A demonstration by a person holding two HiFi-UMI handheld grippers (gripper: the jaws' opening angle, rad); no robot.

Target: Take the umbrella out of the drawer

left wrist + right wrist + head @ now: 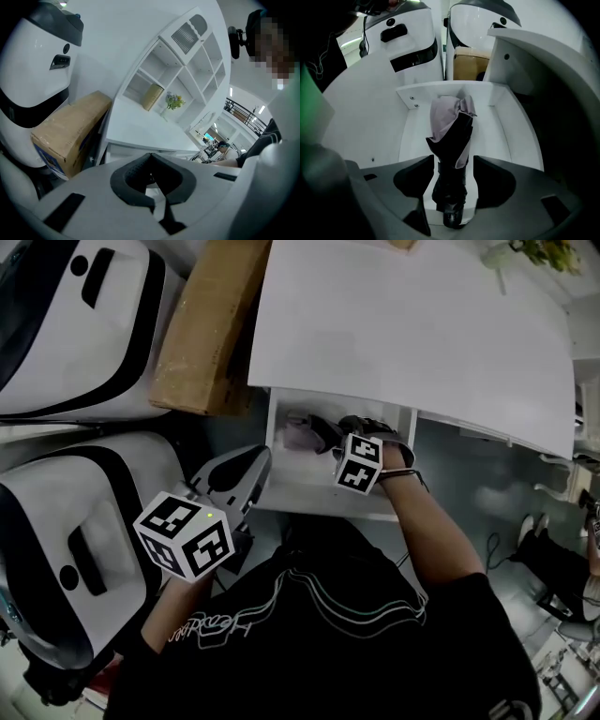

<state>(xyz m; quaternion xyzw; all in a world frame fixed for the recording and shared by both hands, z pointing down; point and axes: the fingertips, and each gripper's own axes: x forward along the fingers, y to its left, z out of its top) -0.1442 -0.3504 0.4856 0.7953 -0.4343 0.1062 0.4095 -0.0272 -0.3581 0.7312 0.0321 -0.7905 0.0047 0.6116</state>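
The drawer point(319, 501) under the white desk point(412, 324) stands pulled out. In it lies a folded umbrella point(314, 432), black with a pale lilac canopy end. My right gripper point(361, 432) hangs over the drawer and points steeply down. In the right gripper view the umbrella point(450, 154) lies lengthwise on the drawer floor point(412, 136), and the right gripper point(452, 164) is open, a jaw on each side of the black handle end with a gap at both. My left gripper point(261, 457) is shut and empty beside the drawer's left front corner; its tips point(151, 157) meet.
A cardboard box point(206, 324) leans left of the desk. Two large white-and-black machines point(75, 324) point(66, 540) fill the left side. The left gripper view shows a white shelf unit point(183, 61) behind the desk with a small plant point(174, 101).
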